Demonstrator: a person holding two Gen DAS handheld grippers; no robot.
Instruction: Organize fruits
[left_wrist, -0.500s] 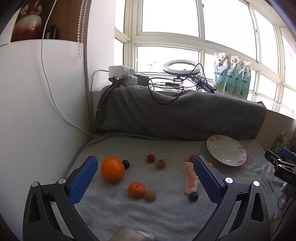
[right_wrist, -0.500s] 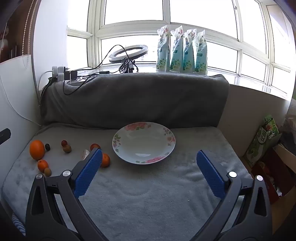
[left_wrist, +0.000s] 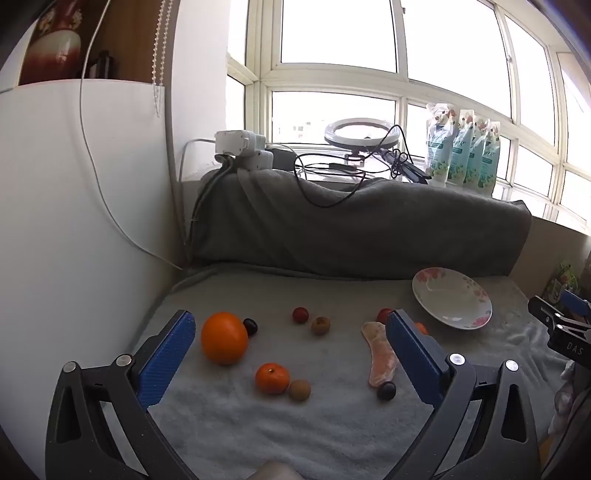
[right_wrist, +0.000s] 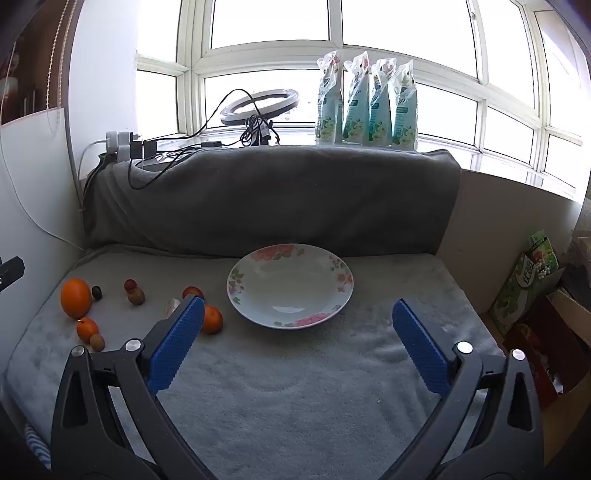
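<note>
Several fruits lie loose on the grey blanket (left_wrist: 332, 424): a large orange (left_wrist: 224, 342), a small tangerine (left_wrist: 272, 377), a brown longan (left_wrist: 299, 390), dark grapes (left_wrist: 386, 390) and a pale peel strip (left_wrist: 380, 350). My left gripper (left_wrist: 291, 354) hangs open above them, touching none. A floral plate (right_wrist: 290, 285) sits empty in the right wrist view, with a tangerine (right_wrist: 211, 319) just to its left. My right gripper (right_wrist: 297, 338) is open above the blanket in front of the plate, nothing between its blue pads.
A dark grey cushion (right_wrist: 273, 199) backs the blanket. A white panel (left_wrist: 74, 240) closes the left side. A ring light (right_wrist: 258, 103), cables and several green pouches (right_wrist: 367, 99) stand on the windowsill. Boxes and a green packet (right_wrist: 524, 280) sit off the right edge.
</note>
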